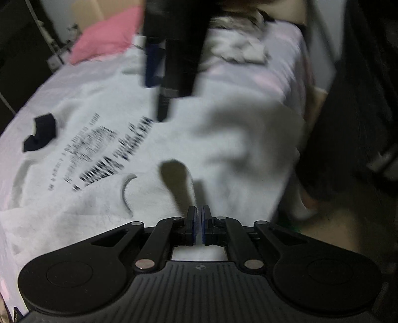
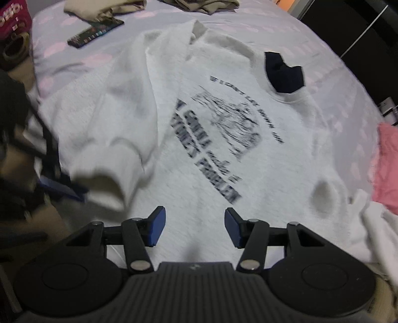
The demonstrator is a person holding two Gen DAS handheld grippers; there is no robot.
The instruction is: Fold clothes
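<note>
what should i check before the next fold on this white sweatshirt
1. White fleece sweatshirt with dark printed lettering lies print side up on the bed: ok.
2. One sleeve folded across the body: ok.
3. Other sleeve folded in: cannot tell.
4. Right claw open, nothing between its pads: ok.
5. Left claw nearly closed, no cloth visibly pinched: not ok for grasping.
6. Dark flat phone-like object and beige folded clothes lie apart from the sweatshirt: ok.

Sweatshirt [image 2: 199, 124] flat on bed [image 2: 335, 82]; phone [image 2: 95, 32] + folded clothes [image 2: 104, 8] beyond it, blanket [image 2: 388, 169] to right.
</note>
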